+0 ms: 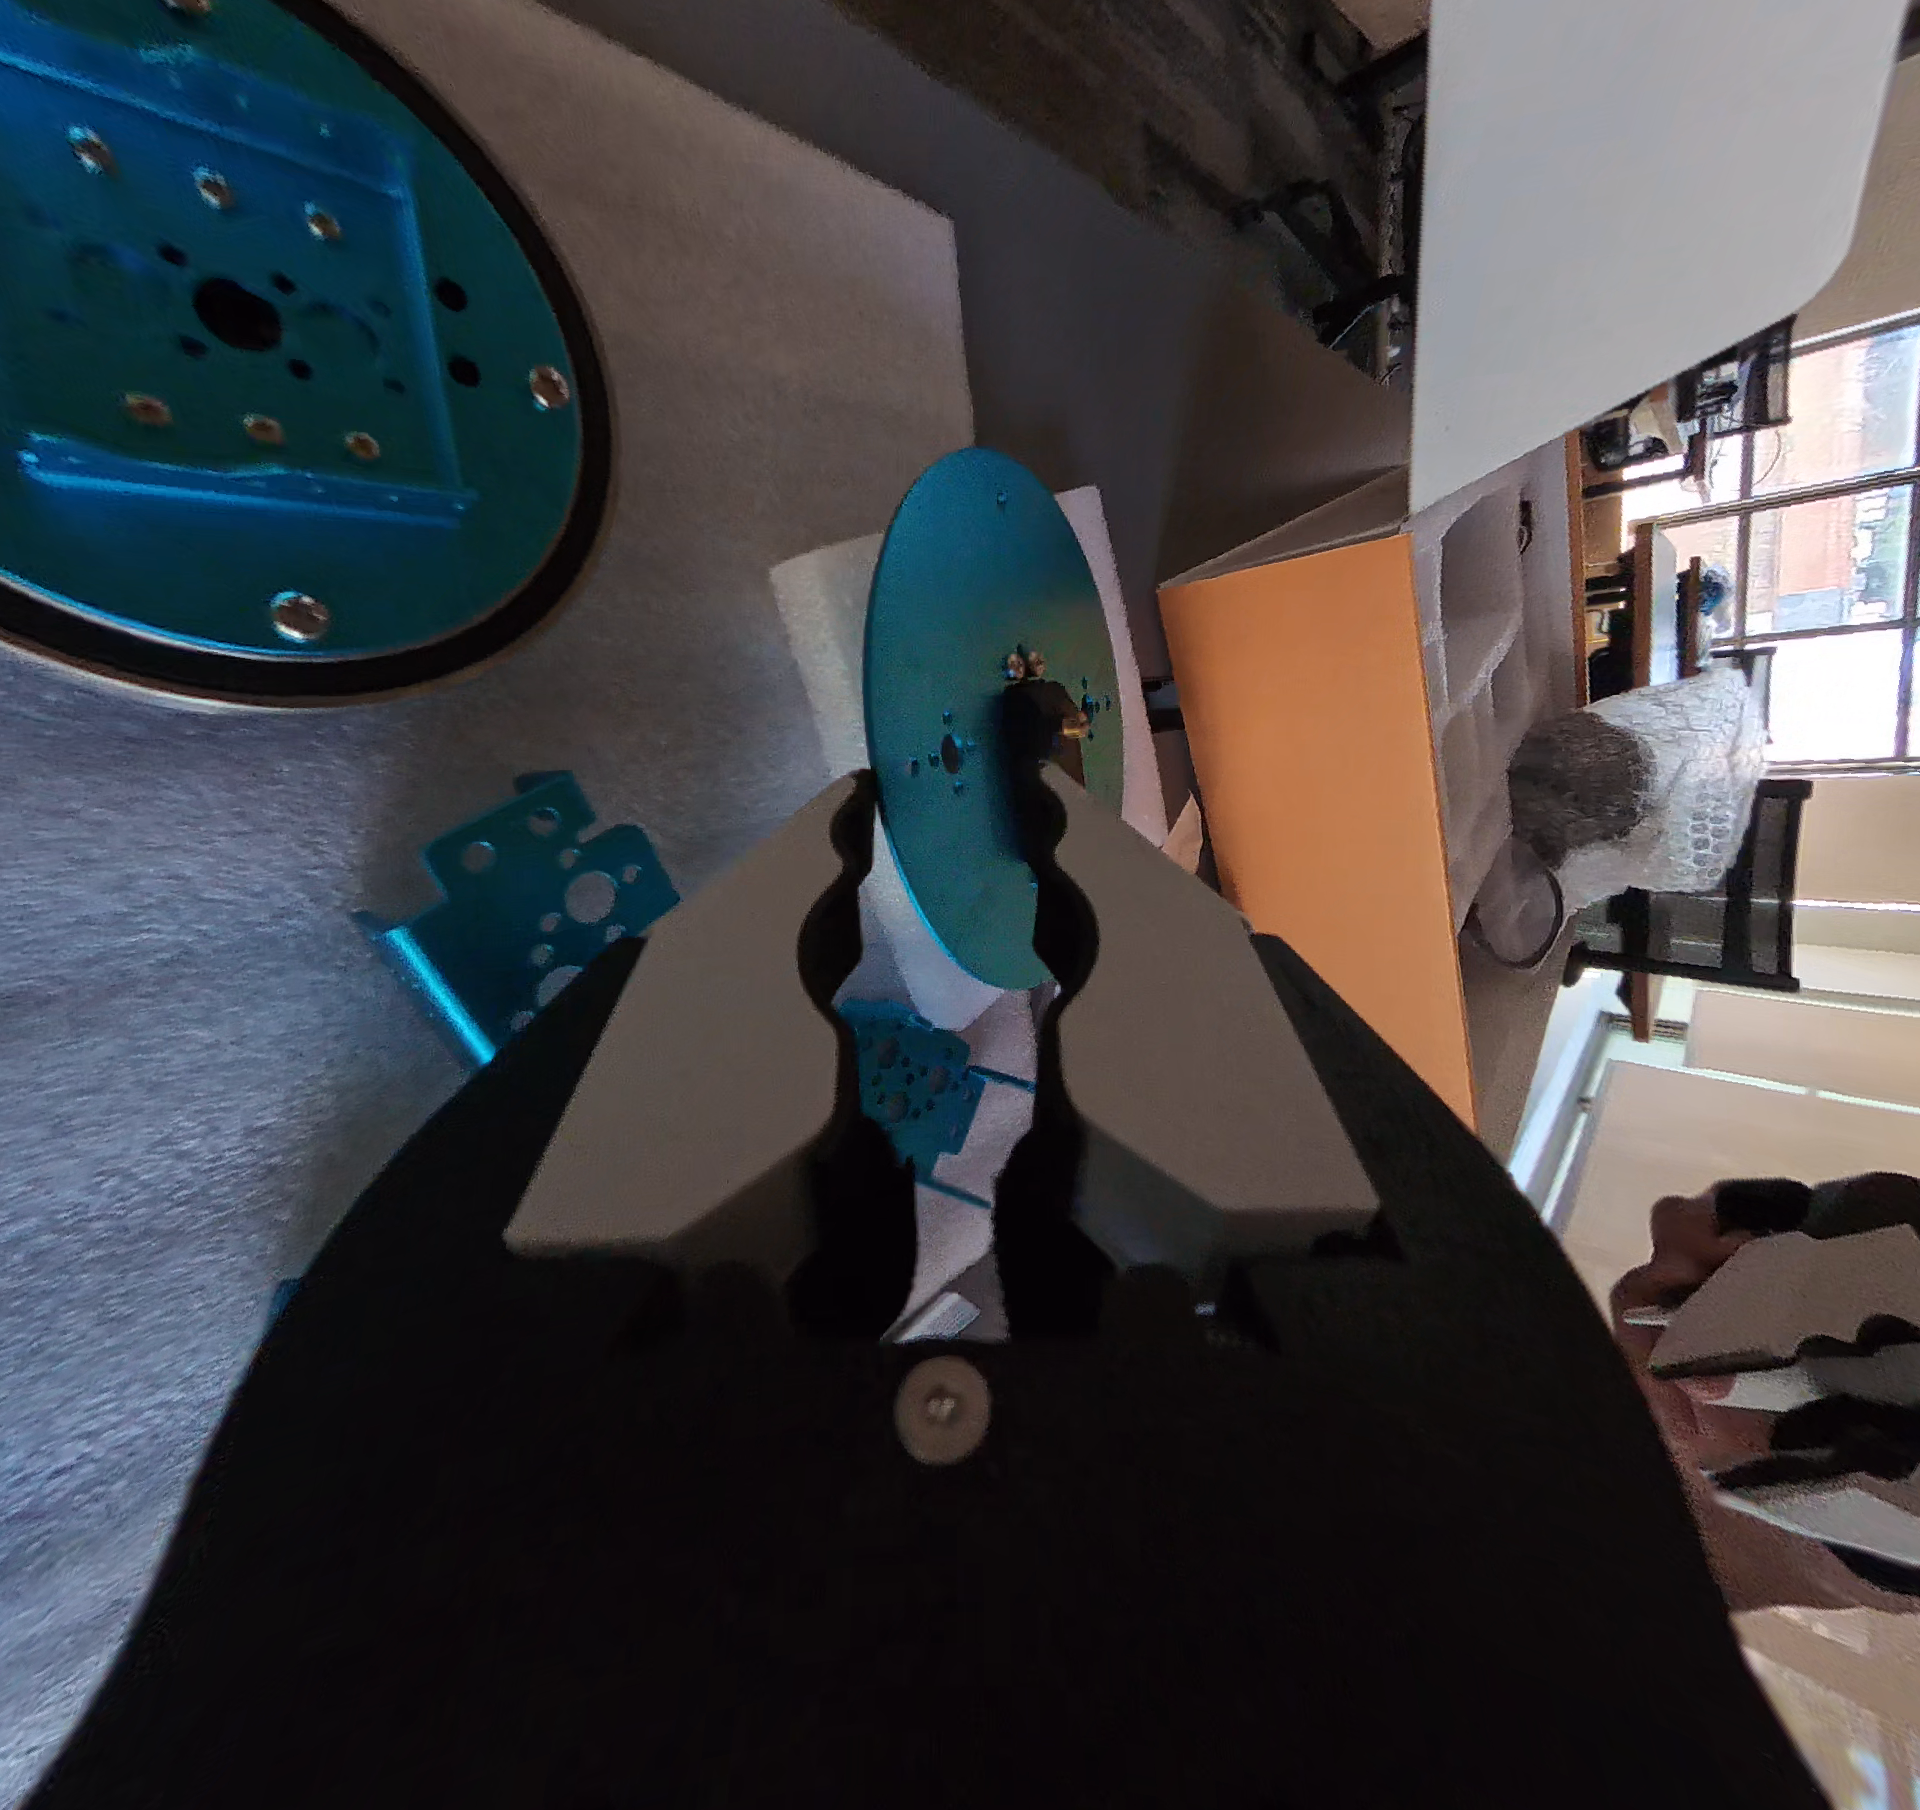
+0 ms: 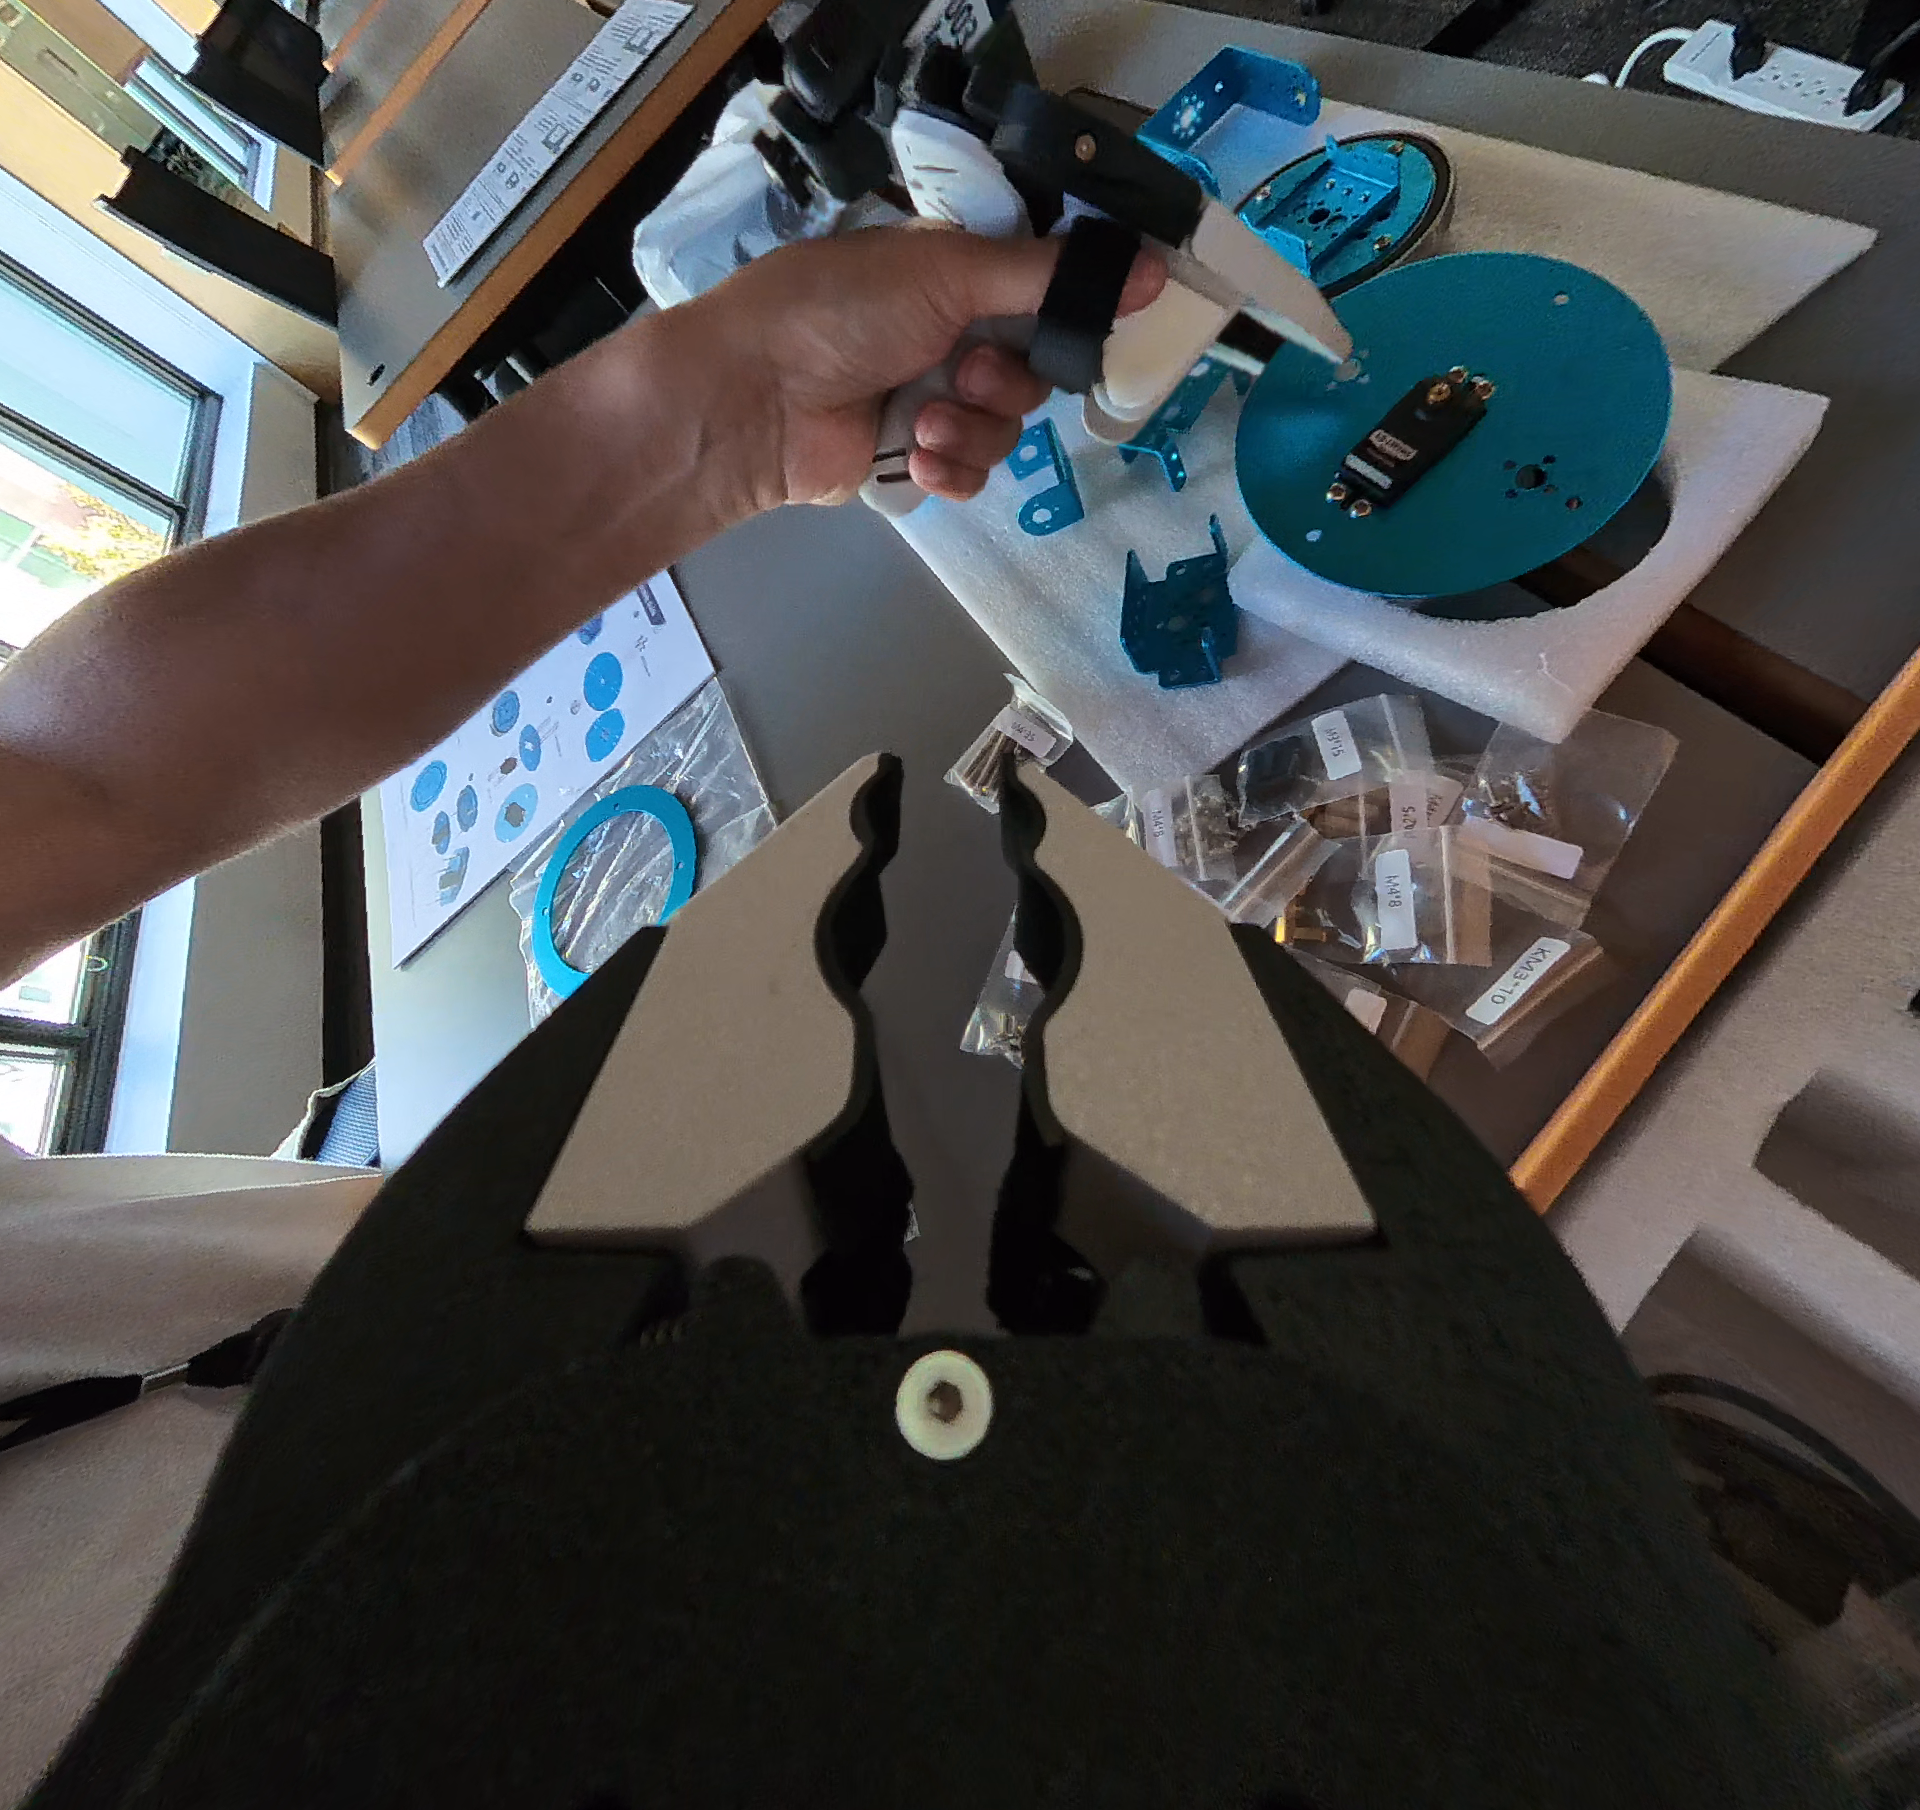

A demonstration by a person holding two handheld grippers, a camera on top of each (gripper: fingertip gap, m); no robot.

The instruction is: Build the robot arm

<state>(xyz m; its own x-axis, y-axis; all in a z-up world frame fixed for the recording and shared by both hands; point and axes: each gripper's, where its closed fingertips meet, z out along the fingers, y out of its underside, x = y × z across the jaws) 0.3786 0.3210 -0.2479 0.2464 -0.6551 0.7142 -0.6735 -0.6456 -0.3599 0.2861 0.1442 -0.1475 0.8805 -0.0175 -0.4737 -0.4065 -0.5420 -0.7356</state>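
My left gripper point(image 1: 956, 784) is shut on the rim of a teal metal disc point(image 1: 966, 638) and holds it edge-on above a white foam sheet point(image 1: 821, 638). A black servo point(image 1: 1044, 711) with brass screws is fixed to the disc. In the right wrist view a hand holds this gripper point(image 2: 1330, 337) at the disc's point(image 2: 1507, 389) near rim, with the servo point(image 2: 1392, 446) on top. My right gripper point(image 2: 948, 768) is slightly open and empty, hovering above the grey table near small bags of screws point(image 2: 1382, 887). It also shows in the left wrist view point(image 1: 1787, 1365).
A round teal base with a blue bracket point(image 1: 239, 306) lies on grey foam, also seen in the right wrist view point(image 2: 1340, 202). Loose blue brackets point(image 2: 1179, 617) lie on the white foam point(image 2: 1455, 680). An instruction sheet point(image 2: 540, 763), a blue ring point(image 2: 613, 877) and a cardboard box point(image 1: 1309, 773) are nearby.
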